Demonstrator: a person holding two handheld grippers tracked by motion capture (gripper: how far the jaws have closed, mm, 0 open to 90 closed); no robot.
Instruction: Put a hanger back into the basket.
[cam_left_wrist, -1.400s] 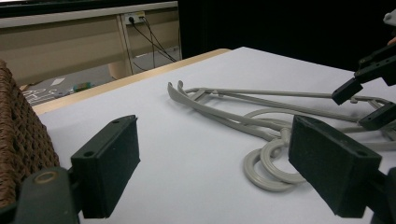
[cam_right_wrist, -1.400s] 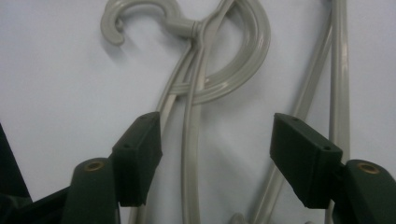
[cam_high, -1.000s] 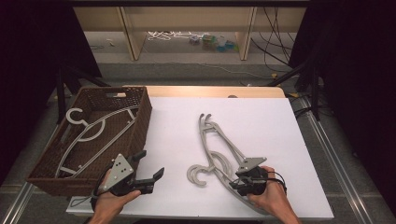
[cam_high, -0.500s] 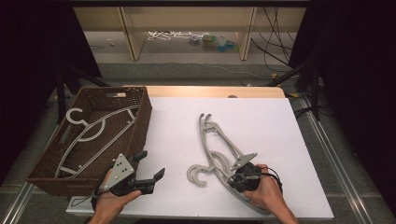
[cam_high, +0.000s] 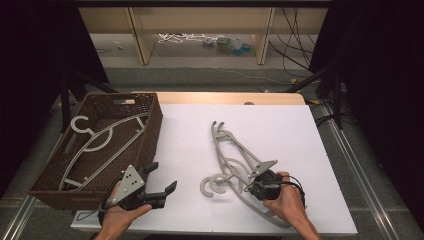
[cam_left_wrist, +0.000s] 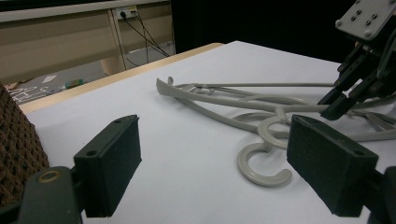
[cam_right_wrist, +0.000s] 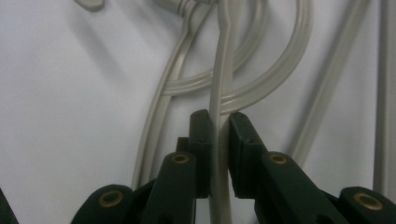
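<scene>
Two grey plastic hangers lie overlapped on the white table, hooks toward the front. My right gripper sits over their near end. In the right gripper view its jaws have just been closing and now pinch a thin hanger arm between the pads. My left gripper hovers open near the front left with nothing between its pads. The left gripper view shows the hangers ahead and the right gripper on them.
A brown wicker basket stands at the table's left and holds more grey hangers. A wooden strip runs along the table's far edge. Beyond it stand low shelves and floor cables.
The right gripper's jaws have closed onto the hanger arm while the hand shifted slightly. The left hand and the hangers have stayed in place.
</scene>
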